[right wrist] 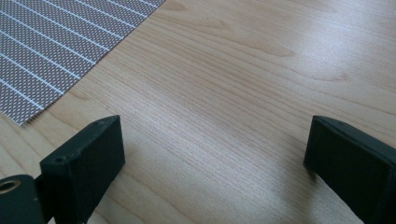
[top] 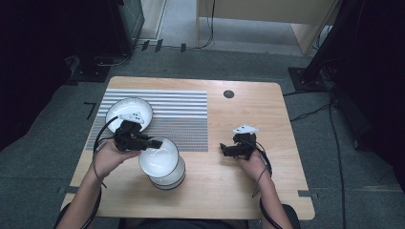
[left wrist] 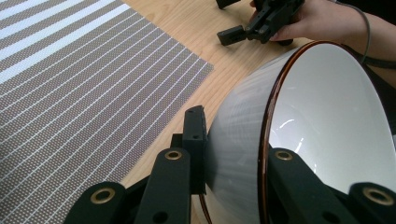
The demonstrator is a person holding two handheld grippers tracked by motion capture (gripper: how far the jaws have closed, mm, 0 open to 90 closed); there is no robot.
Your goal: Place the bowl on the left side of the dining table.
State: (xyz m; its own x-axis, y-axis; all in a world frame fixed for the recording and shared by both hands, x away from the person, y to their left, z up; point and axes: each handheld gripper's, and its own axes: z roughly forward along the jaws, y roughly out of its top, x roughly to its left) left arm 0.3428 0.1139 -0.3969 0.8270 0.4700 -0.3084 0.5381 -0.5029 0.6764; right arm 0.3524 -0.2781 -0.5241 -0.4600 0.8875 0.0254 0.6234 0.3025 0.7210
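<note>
— High view first: what is gripped by the left tongs (top: 154,143)?

— A white bowl (top: 160,156) is clamped by its rim, tilted, directly above a stack of bowls (top: 169,180) on the table (top: 229,186), near the front edge of the striped mat (top: 186,114). One jaw is seen inside the rim and one outside in the left gripper view.

— And the right tongs (top: 224,149)?

— They are spread wide over bare wood, nothing between the jaws, well apart from the bowl.

— Anything else on the mat?

— Another white bowl (top: 128,110) is seen at its left side.
</note>
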